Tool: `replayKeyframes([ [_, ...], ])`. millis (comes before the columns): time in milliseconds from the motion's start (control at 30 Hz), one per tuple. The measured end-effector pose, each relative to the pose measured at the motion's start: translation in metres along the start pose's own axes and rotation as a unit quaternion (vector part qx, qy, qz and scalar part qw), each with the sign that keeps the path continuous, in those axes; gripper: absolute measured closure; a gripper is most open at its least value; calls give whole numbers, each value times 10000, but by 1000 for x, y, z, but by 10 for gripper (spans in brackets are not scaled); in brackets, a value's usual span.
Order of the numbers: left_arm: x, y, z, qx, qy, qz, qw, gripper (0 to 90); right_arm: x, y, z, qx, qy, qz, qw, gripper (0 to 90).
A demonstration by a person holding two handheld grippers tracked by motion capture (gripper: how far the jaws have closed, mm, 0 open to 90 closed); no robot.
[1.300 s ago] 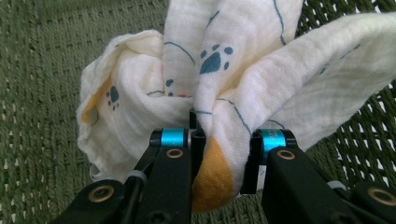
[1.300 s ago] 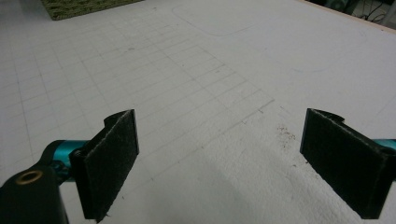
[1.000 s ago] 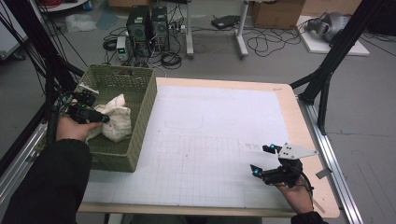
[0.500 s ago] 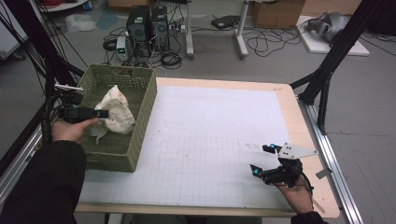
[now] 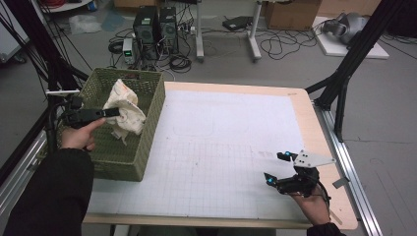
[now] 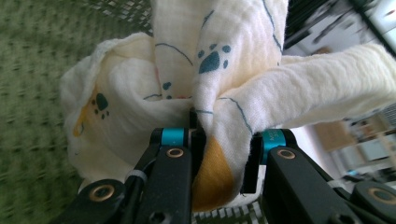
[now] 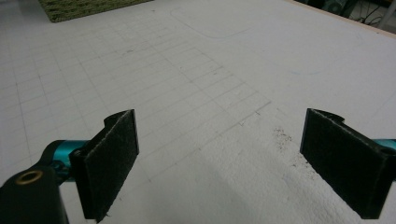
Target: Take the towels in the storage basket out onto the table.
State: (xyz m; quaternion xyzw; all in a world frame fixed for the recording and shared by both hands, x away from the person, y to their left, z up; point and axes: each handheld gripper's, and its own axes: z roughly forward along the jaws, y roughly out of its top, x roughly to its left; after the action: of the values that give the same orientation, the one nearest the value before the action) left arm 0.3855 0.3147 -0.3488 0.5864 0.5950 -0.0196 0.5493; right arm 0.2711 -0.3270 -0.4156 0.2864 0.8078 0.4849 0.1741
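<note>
The white gridded table (image 5: 231,142) spans the high view, with a green woven basket (image 5: 147,147) standing at its left edge and the person's dark sleeve (image 5: 49,196) coming in at the bottom left. That view places both hands at once: the left gripper (image 5: 110,112) sits over the basket, the right gripper (image 5: 275,167) near the table's lower right corner, well apart from it. A cream cloth (image 5: 125,110) hangs bunched from the left gripper above the basket's inside, clear of its floor as far as can be told. The left gripper view adds what the high view cannot: the cloth (image 6: 224,84) carries dark blue paw prints and an orange patch, and a fold of it is clamped between the two black pads (image 6: 198,149), with the green weave (image 6: 32,93) blurred behind. The right gripper view looks along its own jaws, which stand wide apart over the bare grid (image 7: 196,84) with nothing between them, and catches a corner of the basket (image 7: 79,7) at the top edge.
</note>
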Motion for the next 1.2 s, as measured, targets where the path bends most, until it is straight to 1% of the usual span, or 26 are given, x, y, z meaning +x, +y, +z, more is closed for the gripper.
replayKeyframes([
  [33,0,1,-1,-64,-89,-49,9999,798,0,0,0,-1,0,0,10000,106],
  [67,-1,2,-2,-112,-132,-64,9998,799,0,0,0,2,0,-1,10000,106],
  [133,-3,3,-2,-84,-158,-52,9998,800,0,0,0,0,3,5,10000,106],
  [200,-4,4,-3,-128,-244,-71,9996,800,0,0,0,7,1,-2,10000,106],
  [233,-4,4,-4,-140,-295,-57,9995,800,0,0,0,0,-2,1,10000,106],
  [300,-7,5,-4,-116,-295,-25,9995,801,0,0,0,16,16,22,10000,106],
  [400,-14,9,-5,-78,-410,62,9991,802,0,0,0,19,8,8,10000,106],
  [467,-19,11,-4,-71,-507,71,9987,803,0,0,0,13,3,15,10000,106],
  [500,-22,12,-4,-19,-501,141,9986,803,0,0,0,15,6,11,10000,106],
  [567,-26,14,-3,27,-565,164,9983,803,0,1,0,28,6,9,10000,106],
  [700,-36,16,1,40,-799,223,9965,803,0,0,0,13,8,18,10000,106],
  [733,-39,17,3,70,-861,254,9959,803,0,0,0,11,5,11,10000,106],
  [800,-46,18,6,136,-906,332,9952,803,0,0,0,17,6,20,10000,106],
  [867,-53,18,11,188,-1014,397,9939,804,0,1,0,20,5,18,10000,106],
  [967,-65,19,18,252,-1110,493,9923,805,0,1,0,17,5,20,10000,106],
  [1033,-72,19,23,359,-1169,574,9908,807,1,1,0,13,7,17,10000,106],
  [1100,-80,19,29,417,-1211,659,9896,808,0,1,0,0,-5,-3,10000,106],
  [1133,-83,19,33,469,-1209,707,9890,808,0,1,0,-6,4,-10,10000,106],
  [1200,-91,18,39,554,-1274,775,9873,809,0,1,0,-23,7,-3,10000,106],
])
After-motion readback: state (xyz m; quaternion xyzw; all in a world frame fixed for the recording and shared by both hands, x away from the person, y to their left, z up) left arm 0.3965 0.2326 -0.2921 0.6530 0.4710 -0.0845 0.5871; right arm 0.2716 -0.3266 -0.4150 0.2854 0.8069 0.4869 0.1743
